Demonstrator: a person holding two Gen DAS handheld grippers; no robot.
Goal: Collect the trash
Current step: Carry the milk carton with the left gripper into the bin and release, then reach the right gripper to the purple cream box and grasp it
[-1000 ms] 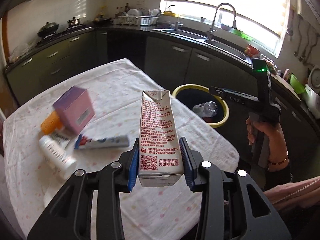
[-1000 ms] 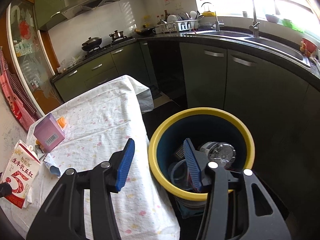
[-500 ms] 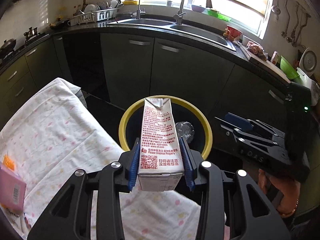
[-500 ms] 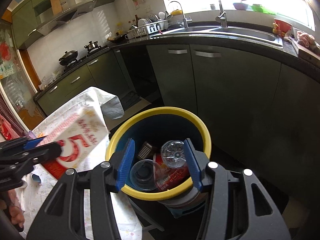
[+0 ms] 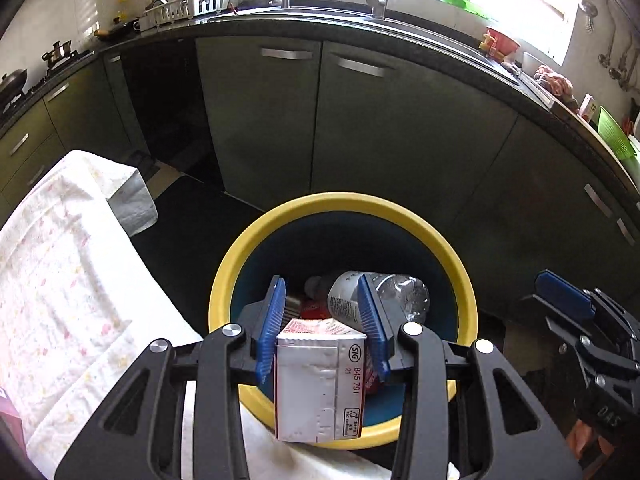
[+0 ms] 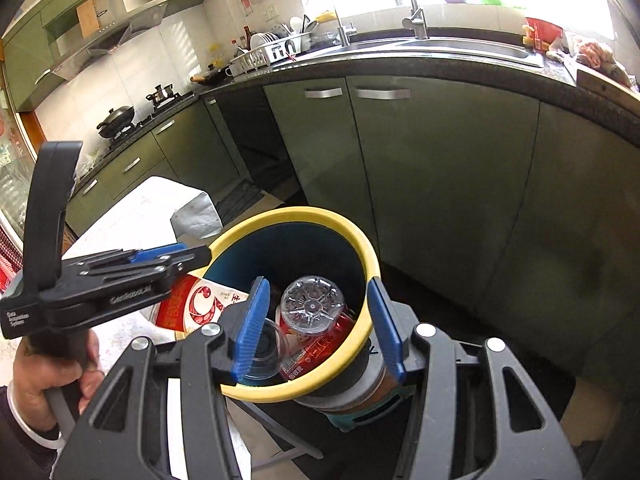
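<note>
A white and red milk carton point(image 5: 320, 380) tips forward between the fingers of my left gripper point(image 5: 322, 320), over the near rim of the yellow-rimmed blue trash bin point(image 5: 344, 208). The jaws stand wider than the carton, with a gap on each side. In the right wrist view the carton point(image 6: 200, 304) drops from the left gripper point(image 6: 176, 258) into the bin point(image 6: 296, 216). A clear plastic bottle point(image 5: 384, 296), a red can point(image 6: 320, 344) and a plastic cup point(image 6: 268, 344) lie inside. My right gripper point(image 6: 316, 328) is open and empty, just above the bin's near side.
The table with a flowered white cloth point(image 5: 60, 272) lies left of the bin. Green kitchen cabinets point(image 5: 360, 132) and the sink counter stand behind it. A pink box corner point(image 5: 8, 412) shows at the far left edge.
My left gripper moved over the bin, tilted down and opened; the carton now slips out of it toward the bin. My right gripper moved closer over the bin.
</note>
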